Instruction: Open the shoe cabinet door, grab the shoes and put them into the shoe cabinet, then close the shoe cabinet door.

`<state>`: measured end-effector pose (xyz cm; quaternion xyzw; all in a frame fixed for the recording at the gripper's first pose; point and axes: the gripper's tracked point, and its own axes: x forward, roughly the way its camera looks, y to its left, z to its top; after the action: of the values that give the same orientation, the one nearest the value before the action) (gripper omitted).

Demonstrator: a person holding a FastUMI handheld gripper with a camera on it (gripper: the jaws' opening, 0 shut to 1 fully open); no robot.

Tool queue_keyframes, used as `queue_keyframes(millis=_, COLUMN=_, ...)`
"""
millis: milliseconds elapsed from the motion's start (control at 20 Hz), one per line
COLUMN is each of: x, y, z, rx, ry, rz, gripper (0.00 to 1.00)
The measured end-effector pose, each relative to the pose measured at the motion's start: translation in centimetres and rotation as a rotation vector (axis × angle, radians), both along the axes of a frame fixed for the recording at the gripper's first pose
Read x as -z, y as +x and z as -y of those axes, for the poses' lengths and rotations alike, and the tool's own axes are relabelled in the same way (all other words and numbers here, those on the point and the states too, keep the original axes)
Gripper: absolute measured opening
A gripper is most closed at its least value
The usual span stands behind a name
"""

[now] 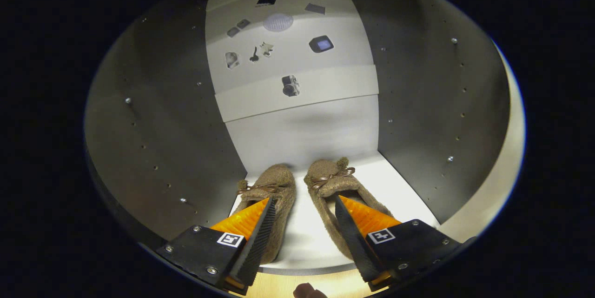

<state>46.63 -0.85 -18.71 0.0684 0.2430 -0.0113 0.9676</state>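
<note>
The claw point(303, 202) stands wide open and holds nothing, its two fingers spread apart and pointing into the open shoe cabinet point(153, 140). A pair of furry brown slippers sits on the white cabinet floor point(399, 186), toes toward the back wall at 12 o'clock. The left slipper point(274, 182) lies partly under the left finger point(253, 233), whose tip overlaps the slipper's opening; the right slipper point(325, 182) lies likewise under the right finger point(355, 233). Each slipper carries a small brown bow on its upper. The two slippers are just beside each other, with a bare strip of white floor between them running back from between the fingers.

Dark grey side panels dotted with small holes and screws rise at 9 and 3 o'clock of the slippers. Beyond the slippers the pale back wall point(307, 135) rises, and above it a lighter panel point(288, 37) bears several small dark and grey shapes, too small to identify. At 6 o'clock, below the cabinet's front edge, is a strip of light wood surface point(274, 288).
</note>
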Motion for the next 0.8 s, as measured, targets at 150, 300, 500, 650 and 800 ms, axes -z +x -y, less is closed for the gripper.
queue_keyframes(millis=150, x=-1.6, y=-2.6, z=-0.6, rx=0.025, ry=-0.008, rz=0.027, gripper=0.82)
queue_keyframes(millis=300, x=-2.6, y=-6.2, z=-1.6, rx=0.043, ry=-0.015, rz=0.046, gripper=0.82)
queue_keyframes(millis=500, x=-3.9, y=-11.9, z=-2.7, rx=0.073, ry=-0.036, rz=0.055, gripper=0.82)
queue_keyframes(millis=650, x=-4.8, y=-15.9, z=-3.1, rx=0.084, ry=-0.033, rz=0.050, gripper=0.82)
queue_keyframes(millis=800, x=-6.0, y=-19.6, z=-2.8, rx=0.081, ry=-0.058, rz=0.059, gripper=0.82)
